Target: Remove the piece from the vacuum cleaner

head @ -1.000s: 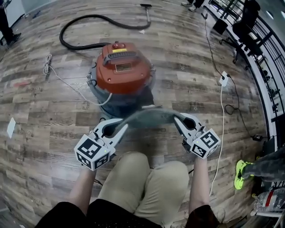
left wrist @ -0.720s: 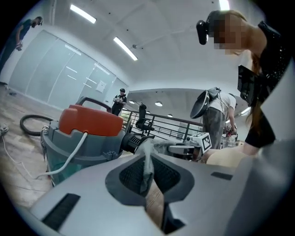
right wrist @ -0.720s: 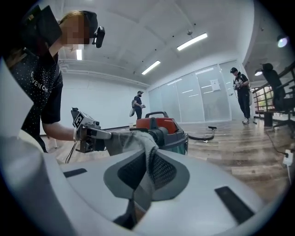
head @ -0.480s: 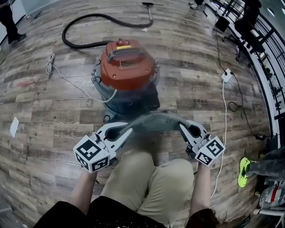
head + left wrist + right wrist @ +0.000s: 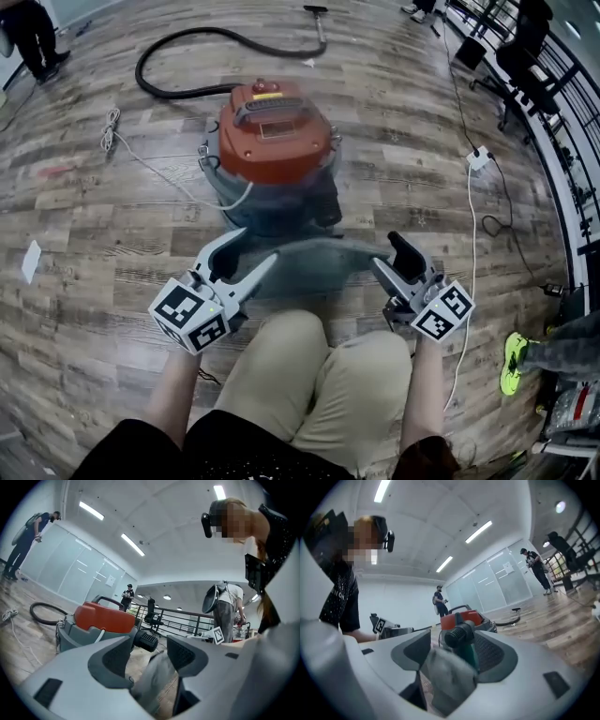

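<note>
Wood-plank floor (image 5: 75,216) of an open office, orange-topped vacuum cleaner (image 5: 274,141) at 12 o'clock, black hose (image 5: 187,42) looping off at 11. Grey piece (image 5: 319,255), blurred, at the cleaner's 6 o'clock, strung between left gripper (image 5: 253,249) and right gripper (image 5: 387,253). Both pairs of jaws just sprung wide, piece ends loose between, unclamped.

Floor (image 5: 84,216): grey-brown wood-look planks. Vacuum cleaner (image 5: 274,141), orange lid over a grey drum, stands upright on it near centre. 1 black hose (image 5: 140,70) loops over the planks behind it to a nozzle (image 5: 317,13). 1 white cord (image 5: 111,129), coiled at left, runs to the drum. 1 white paper scrap (image 5: 31,261) lies at the left edge. 1 white power strip (image 5: 480,157) lies at right, its white cable (image 5: 467,272) trailing nearer.
</note>
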Motion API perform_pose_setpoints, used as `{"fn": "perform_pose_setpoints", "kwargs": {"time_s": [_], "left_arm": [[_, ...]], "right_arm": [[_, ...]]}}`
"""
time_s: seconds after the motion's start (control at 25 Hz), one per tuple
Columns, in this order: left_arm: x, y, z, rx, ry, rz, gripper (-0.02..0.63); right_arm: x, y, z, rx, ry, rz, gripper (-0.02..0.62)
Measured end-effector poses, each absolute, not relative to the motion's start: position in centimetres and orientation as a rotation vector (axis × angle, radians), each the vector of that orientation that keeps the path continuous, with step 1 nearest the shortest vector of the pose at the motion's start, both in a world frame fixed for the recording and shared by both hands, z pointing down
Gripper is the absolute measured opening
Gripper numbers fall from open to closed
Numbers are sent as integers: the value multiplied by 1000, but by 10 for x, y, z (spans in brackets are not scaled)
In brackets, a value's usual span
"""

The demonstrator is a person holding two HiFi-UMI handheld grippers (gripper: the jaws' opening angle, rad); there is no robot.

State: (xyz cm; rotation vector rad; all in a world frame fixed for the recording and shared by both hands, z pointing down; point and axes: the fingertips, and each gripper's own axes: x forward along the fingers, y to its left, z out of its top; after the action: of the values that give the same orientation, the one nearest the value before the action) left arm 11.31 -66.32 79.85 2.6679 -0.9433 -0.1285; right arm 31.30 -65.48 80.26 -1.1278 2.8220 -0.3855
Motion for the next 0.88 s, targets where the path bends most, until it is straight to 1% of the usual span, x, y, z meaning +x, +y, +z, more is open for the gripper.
{"fn": "perform_pose_setpoints", "kwargs": {"time_s": [0.04,0.16,0.2,0.24,0.28,0.88], "left_arm": [[111,-664,797,2671,-952,-130,233],[111,-663,798,2767,-980,-23,230],[111,-662,800,2791,-999,22,217],[113,-662,801,2801,-1018,53,65],[114,-661,801,2806,-1025,67,8],[120,-662,808,2788,-970,65,8]], "right_arm": [[315,-657,797,-1138,2783,-385,290],[317,-663,792,-1250,2829,-258,291],[315,-663,792,-1264,2873,-222,279],[312,-663,792,-1265,2906,-208,156],[309,-663,792,-1260,2922,-211,9],[300,-662,791,-1244,2958,-161,9]]}}
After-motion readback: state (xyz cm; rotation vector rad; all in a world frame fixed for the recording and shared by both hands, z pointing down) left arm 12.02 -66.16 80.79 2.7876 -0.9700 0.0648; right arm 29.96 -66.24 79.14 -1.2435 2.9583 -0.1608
